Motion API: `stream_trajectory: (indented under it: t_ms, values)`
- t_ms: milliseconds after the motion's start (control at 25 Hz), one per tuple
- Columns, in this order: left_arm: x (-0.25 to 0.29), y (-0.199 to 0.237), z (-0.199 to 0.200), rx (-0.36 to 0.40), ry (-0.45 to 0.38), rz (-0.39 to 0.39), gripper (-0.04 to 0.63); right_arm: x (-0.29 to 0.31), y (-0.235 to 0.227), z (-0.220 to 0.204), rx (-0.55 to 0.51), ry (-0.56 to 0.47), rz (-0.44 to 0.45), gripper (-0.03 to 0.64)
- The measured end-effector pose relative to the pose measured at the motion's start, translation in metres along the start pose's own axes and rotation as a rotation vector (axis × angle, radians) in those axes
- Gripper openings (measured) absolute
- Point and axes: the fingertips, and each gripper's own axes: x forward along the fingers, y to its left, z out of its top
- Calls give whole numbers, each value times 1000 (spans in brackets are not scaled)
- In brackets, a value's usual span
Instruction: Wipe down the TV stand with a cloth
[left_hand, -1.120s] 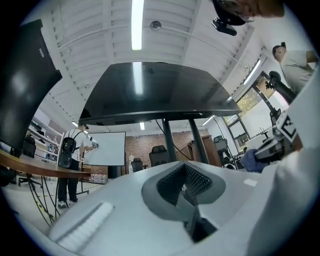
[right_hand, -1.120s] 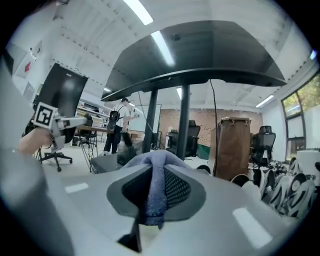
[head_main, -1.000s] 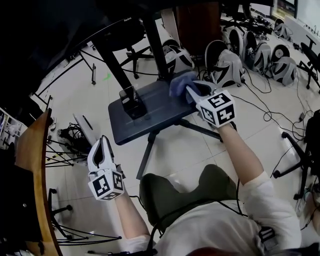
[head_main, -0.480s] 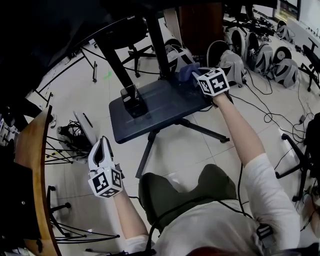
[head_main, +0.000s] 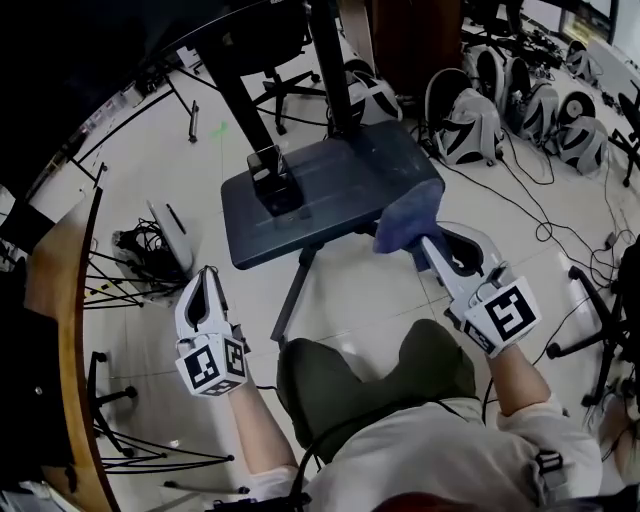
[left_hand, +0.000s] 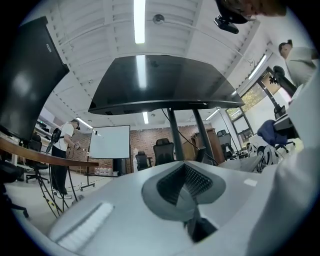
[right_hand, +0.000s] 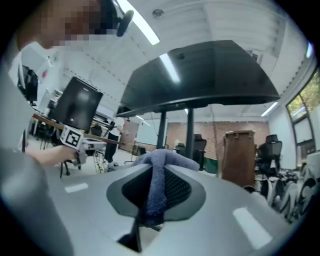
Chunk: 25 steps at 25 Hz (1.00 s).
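Note:
The TV stand's dark shelf (head_main: 320, 200) stands in front of my knees in the head view, with two black posts (head_main: 328, 60) rising behind it. A blue cloth (head_main: 409, 218) hangs at the shelf's near right corner, and my right gripper (head_main: 425, 243) is shut on it. In the right gripper view the cloth (right_hand: 156, 187) is pinched between the jaws and bunches over their tips. My left gripper (head_main: 207, 287) is held low at the left, off the shelf, shut with nothing in it. In the left gripper view my left gripper (left_hand: 191, 186) shows closed pads and the stand's dark slab (left_hand: 160, 85) overhead.
A small black box (head_main: 272, 180) sits on the shelf's left part. Grey-and-white bags (head_main: 470, 125) and cables lie on the floor at the back right. A wooden table edge (head_main: 60, 330) and a tangle of cables (head_main: 145, 260) are at the left. Office chairs stand behind.
My right gripper has drawn the cloth from the shelf's far right corner back to its near right corner, toward me. The left gripper has stayed put.

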Motion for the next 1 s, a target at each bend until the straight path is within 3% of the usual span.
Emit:
stream_trajectory:
  t_ms: [80, 160, 320, 480, 600, 720, 840, 920, 1000]
  values:
    - [-6, 7, -10, 7, 15, 11, 0, 14, 42, -14, 17, 39, 49, 55]
    - [-14, 17, -22, 12, 37, 26, 0, 35, 82, -64, 73, 160, 69, 55]
    - [-35, 45, -42, 30, 62, 71, 0, 99, 158, -164, 55, 153, 178, 55]
    - [-57, 72, -54, 57, 61, 116, 0, 177, 183, -344, 24, 197, 257, 54]
    - [-74, 89, -63, 70, 65, 133, 2, 232, 189, -490, 49, 313, 258, 54]
    - [-90, 103, -77, 86, 88, 143, 0, 264, 191, -579, 88, 383, 240, 54]
    - [-98, 109, -84, 106, 115, 145, 0, 290, 161, -612, 93, 404, 195, 54]
    - [-100, 109, -87, 115, 110, 150, 1, 311, 124, -576, 49, 335, 166, 54]
    - [-100, 110, -93, 113, 105, 155, 1, 327, 94, -498, 2, 209, 125, 54]
